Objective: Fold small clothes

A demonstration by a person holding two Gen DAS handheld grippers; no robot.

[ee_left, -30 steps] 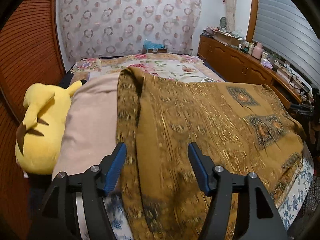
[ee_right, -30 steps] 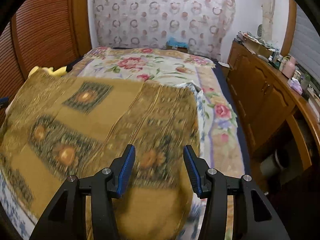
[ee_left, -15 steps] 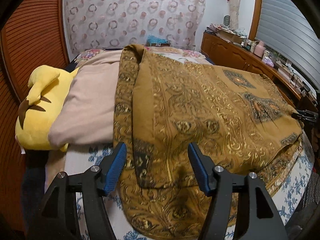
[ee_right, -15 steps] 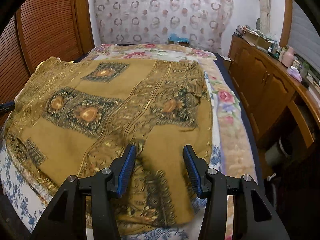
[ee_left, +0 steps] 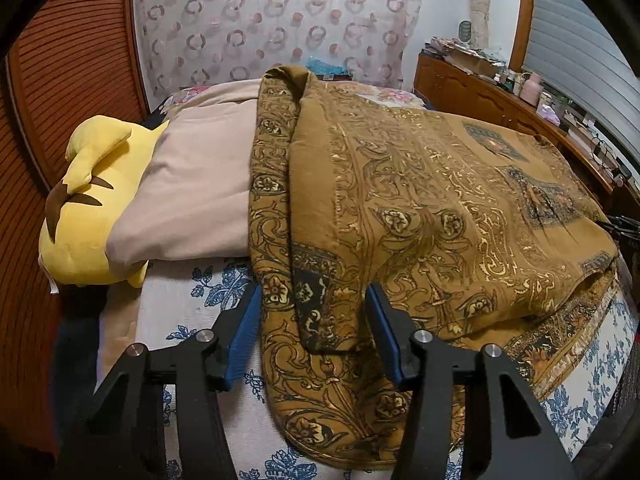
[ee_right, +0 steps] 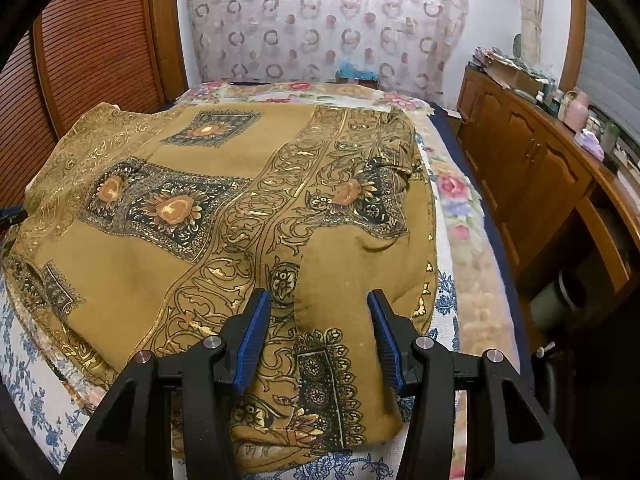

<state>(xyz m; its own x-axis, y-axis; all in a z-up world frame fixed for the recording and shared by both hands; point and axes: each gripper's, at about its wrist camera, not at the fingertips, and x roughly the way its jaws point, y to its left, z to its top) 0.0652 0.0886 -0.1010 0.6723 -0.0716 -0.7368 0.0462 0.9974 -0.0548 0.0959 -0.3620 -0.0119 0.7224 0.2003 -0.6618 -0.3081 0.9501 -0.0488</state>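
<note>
The ochre printed garment (ee_right: pixel 224 216) lies spread over the bed (ee_left: pixel 192 304), already doubled, with an upper layer stopping short of a lower hem at 5 o'clock in the left wrist view. Its left border runs from 12 o'clock down to 6 o'clock in that view, overlapping a beige pillow (ee_left: pixel 196 184). The left gripper (ee_left: pixel 314 332) is spread, its blue pads either side of the garment's near left corner, nothing pinched. The right gripper (ee_right: pixel 318 334) is likewise spread, straddling the near right corner flap; contact with the cloth cannot be confirmed in either view. A yellow plush toy (ee_left: pixel 84 208) sits at 9 o'clock, against the pillow; a wooden cabinet (ee_right: pixel 536 184) with clutter runs along 3 o'clock. Risk assessment: the cloth looks thick and layered, so a closing pinch may catch only the top ply, or the blue-flowered sheet (ee_right: pixel 28 364) beneath, skewing the next fold. The edge resting on the pillow sits raised, so a lift could drag unevenly and undo the alignment. No brand, label or legible writing is visible.
</note>
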